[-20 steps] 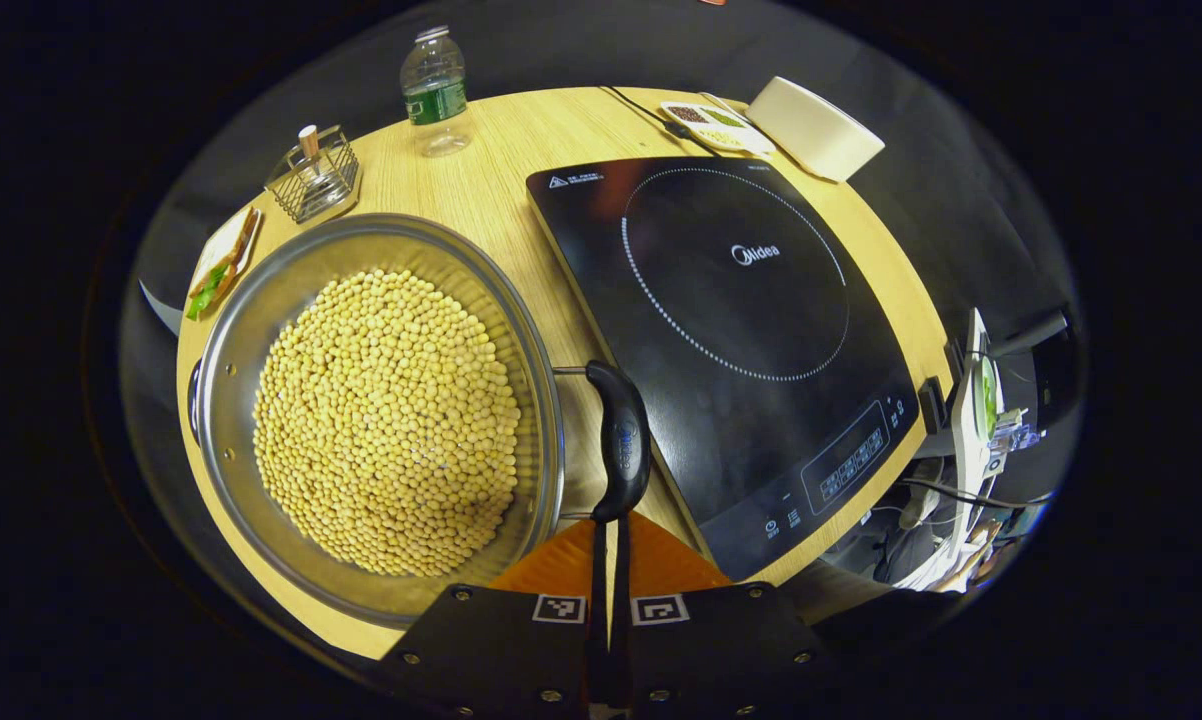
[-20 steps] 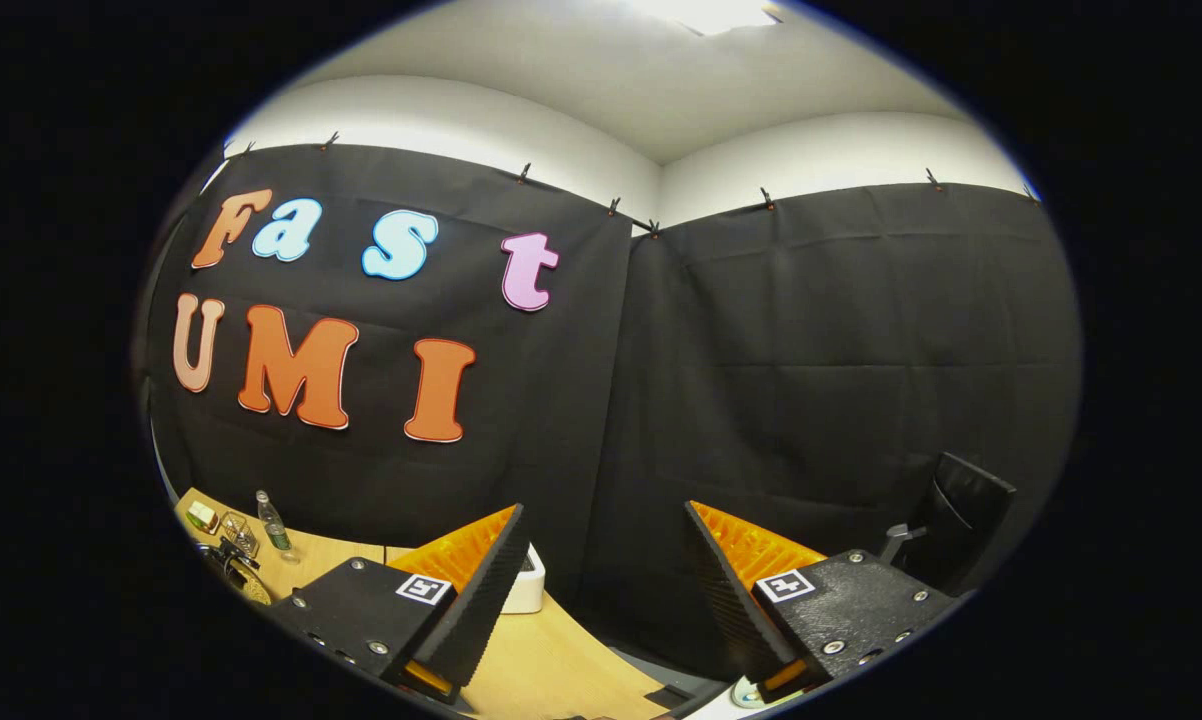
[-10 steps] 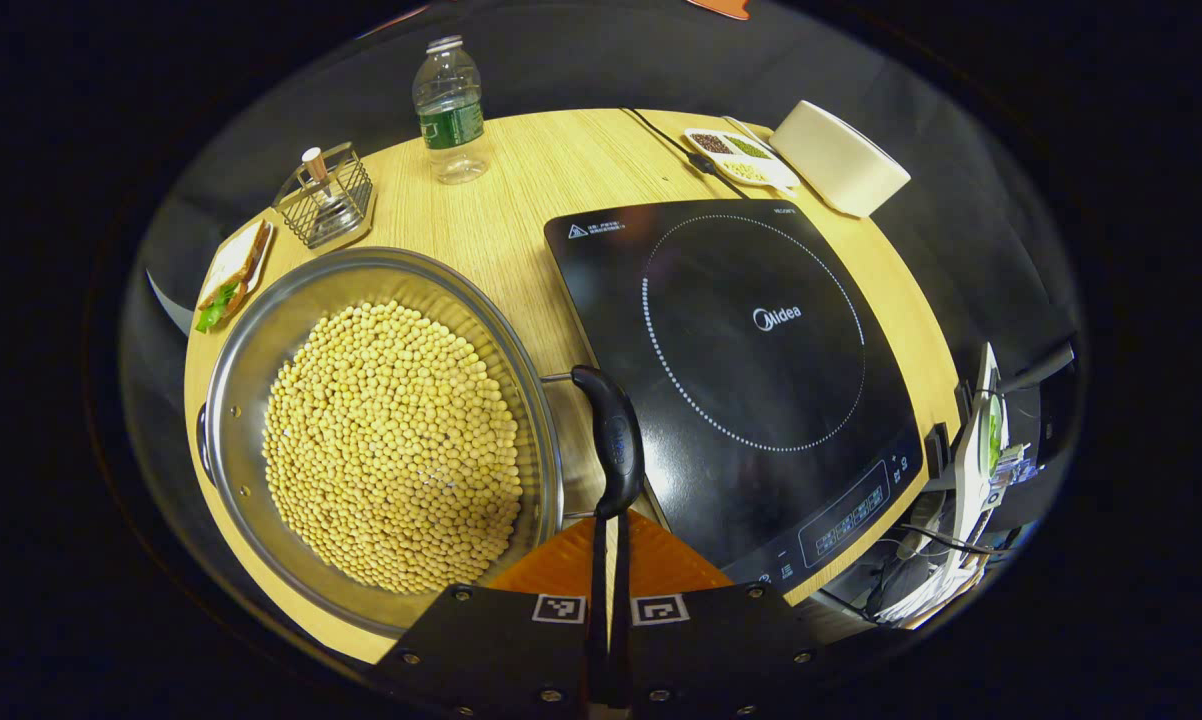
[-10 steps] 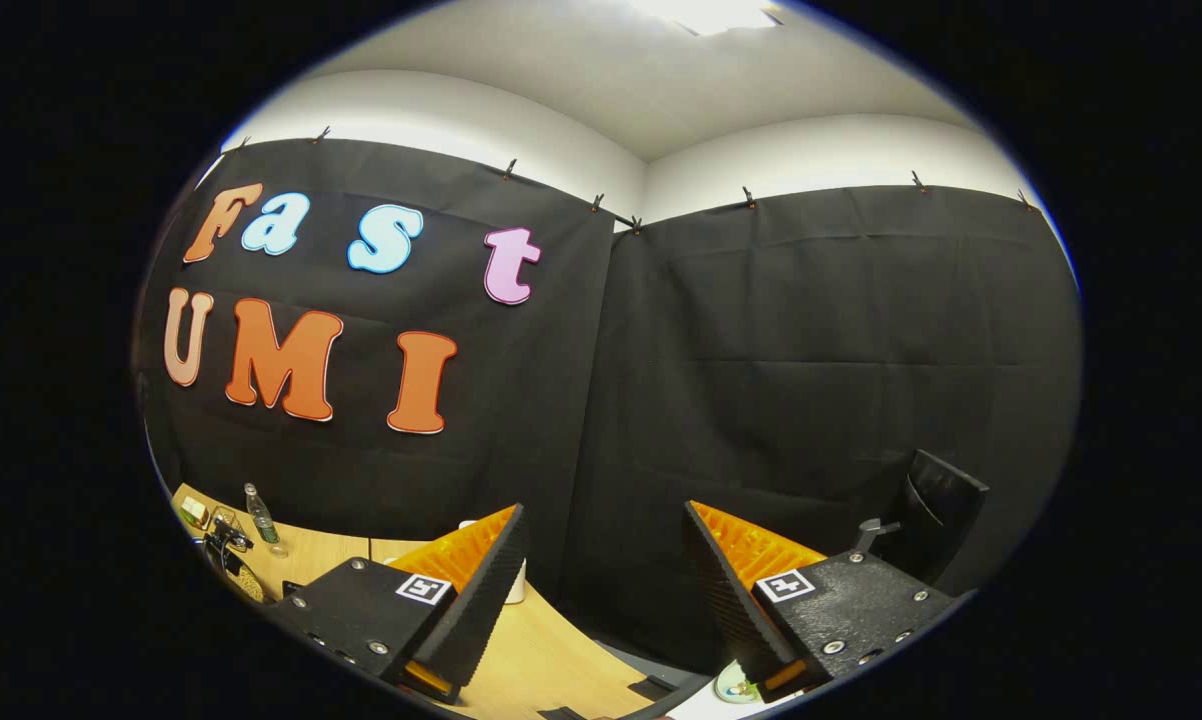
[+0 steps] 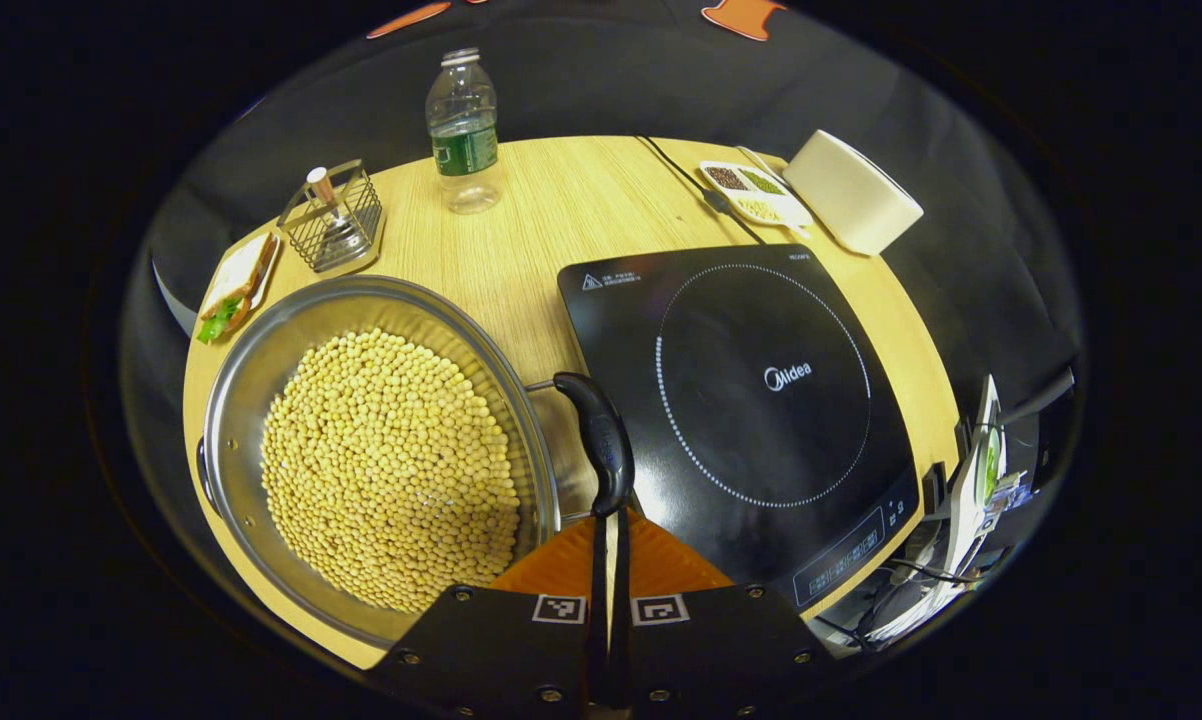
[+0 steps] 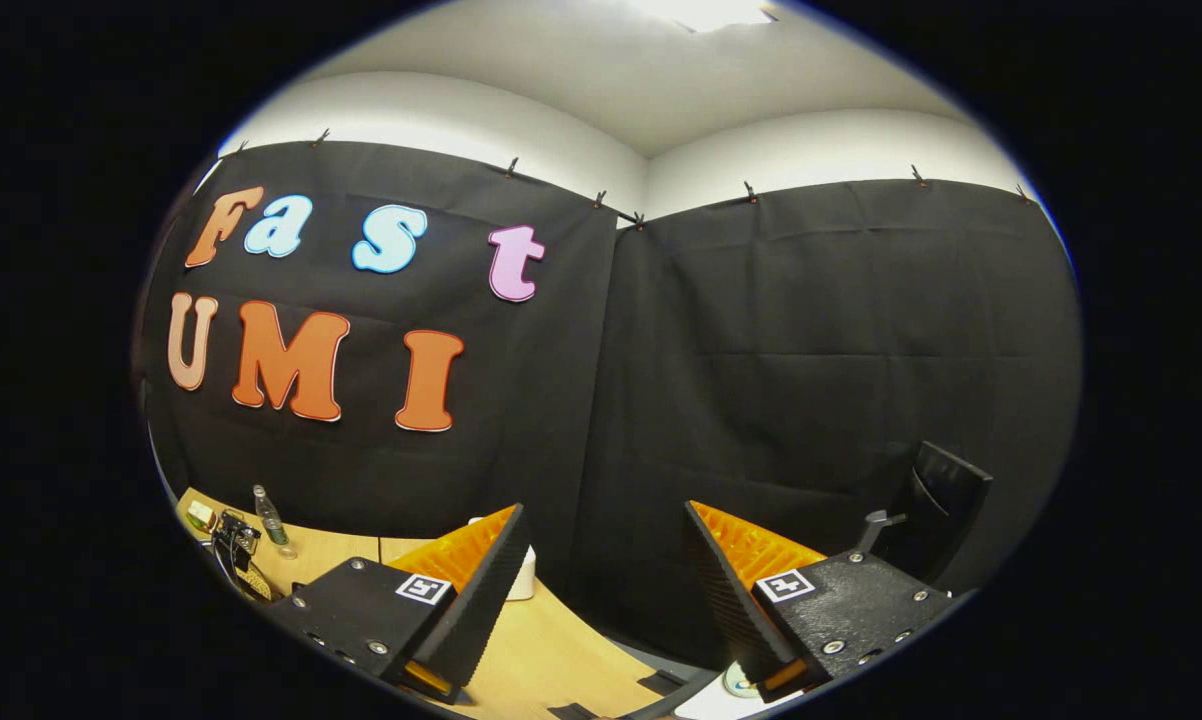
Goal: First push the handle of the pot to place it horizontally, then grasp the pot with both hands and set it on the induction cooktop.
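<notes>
Pot (image 5: 261,400) sits on the wooden table (image 5: 561,200), left of the induction cooktop (image 5: 751,400) in the left gripper view, not on it yet. Steel, wide, filled w/ yellow beans (image 5: 391,470). Its near black handle (image 5: 601,440) stands by the rim facing the cooktop, its far tip overlapping the cooktop's edge. Left gripper (image 5: 609,515) is pressed together, fingers nearly flat against each other w/ just a thin slit between, nothing clamped; tips sit right at the near end of the handle, touching or almost, can't tell which. Second small handle shows at the pot's far left side. Behind the pot: wire rack (image 5: 333,215) w/ a small bottle inside, a plate w/ a sandwich (image 5: 233,295) just left of it, a water bottle (image 5: 464,130) upright further back. Beyond the cooktop: a divided dish of spices (image 5: 756,192) & a white box (image 5: 853,190), a cable running btw them and the cooktop. Right gripper (image 6: 601,590) is spread wide, empty, held up facing the booth wall, well apart from the pot; table edge and water bottle show low left in the right gripper view, a black chair (image 6: 936,510) low right.
</notes>
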A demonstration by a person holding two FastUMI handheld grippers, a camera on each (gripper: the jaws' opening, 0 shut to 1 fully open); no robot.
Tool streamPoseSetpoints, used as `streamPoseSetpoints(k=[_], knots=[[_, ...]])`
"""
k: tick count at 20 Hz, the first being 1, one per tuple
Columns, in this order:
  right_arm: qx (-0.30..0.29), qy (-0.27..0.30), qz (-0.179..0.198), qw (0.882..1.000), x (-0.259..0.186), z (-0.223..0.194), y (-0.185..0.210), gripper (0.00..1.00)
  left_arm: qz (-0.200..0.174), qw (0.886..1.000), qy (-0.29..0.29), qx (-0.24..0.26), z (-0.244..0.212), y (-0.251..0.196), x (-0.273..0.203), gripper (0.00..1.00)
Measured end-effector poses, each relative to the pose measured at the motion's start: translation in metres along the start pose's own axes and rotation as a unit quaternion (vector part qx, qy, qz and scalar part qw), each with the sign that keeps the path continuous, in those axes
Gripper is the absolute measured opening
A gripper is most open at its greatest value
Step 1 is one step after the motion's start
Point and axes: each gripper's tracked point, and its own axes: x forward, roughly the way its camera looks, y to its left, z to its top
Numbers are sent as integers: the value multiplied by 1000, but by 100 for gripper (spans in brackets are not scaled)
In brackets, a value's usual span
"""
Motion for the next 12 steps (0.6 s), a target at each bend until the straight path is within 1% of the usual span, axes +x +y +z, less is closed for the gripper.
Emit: streamPoseSetpoints(k=[1, 2, 6, 10, 12], knots=[[-1, 1, 4, 1000, 0, -1, 3, 95, 0, 1000, -4, -5, 2, 0, 1, 2], [-2, 2, 8, 1000, -1, -1, 7, 95, 0, 1000, -8, -10, -6, -12, 0, 2], [9, 17, 38, 999, -1, -10, 32, 95, -5, 1000, -20, -8, -4, -12, -5, 2], [10, 35, 72, 997, 6, -23, 65, 95, -4, 998, -59, -19, 3, 3, -29, 2], [11, 43, 99, 994, 10, -26, 94, 95, 9, 996, -80, -30, 3, 24, -47, 2]])
